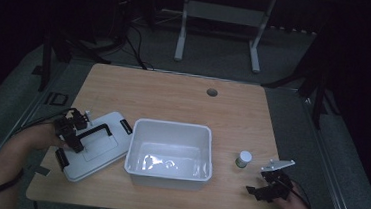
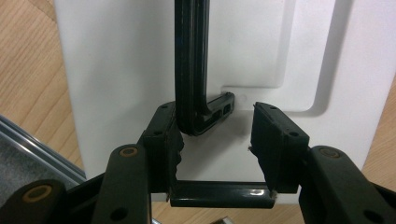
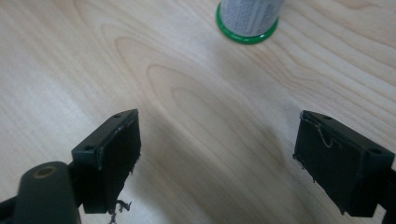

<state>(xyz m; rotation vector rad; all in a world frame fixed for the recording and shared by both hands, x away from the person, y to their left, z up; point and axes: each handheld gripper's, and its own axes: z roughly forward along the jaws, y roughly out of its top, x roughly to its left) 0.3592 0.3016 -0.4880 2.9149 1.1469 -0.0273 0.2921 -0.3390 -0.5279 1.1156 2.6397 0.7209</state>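
A white lid (image 1: 101,147) with a black handle (image 1: 95,129) lies flat at the table's left, beside a white bin (image 1: 168,173). My left gripper (image 1: 73,132) is on the lid's left end. In the left gripper view my left gripper (image 2: 215,112) is open around the corner of the black handle (image 2: 190,70); the bend lies against the left pad and the right pad stands apart from it. A small bottle (image 1: 243,158) with a white cap stands right of the bin. My right gripper (image 1: 263,188) hovers open near the front right edge. In the right gripper view the bottle's green-rimmed base (image 3: 247,23) is ahead of my right gripper (image 3: 219,121).
The open white bin stands at the table's middle and looks empty. A black latch (image 2: 219,195) sits at the lid's near edge. A round cable hole (image 1: 212,92) is at the back of the table (image 1: 174,98). Desk legs and cables lie on the floor beyond.
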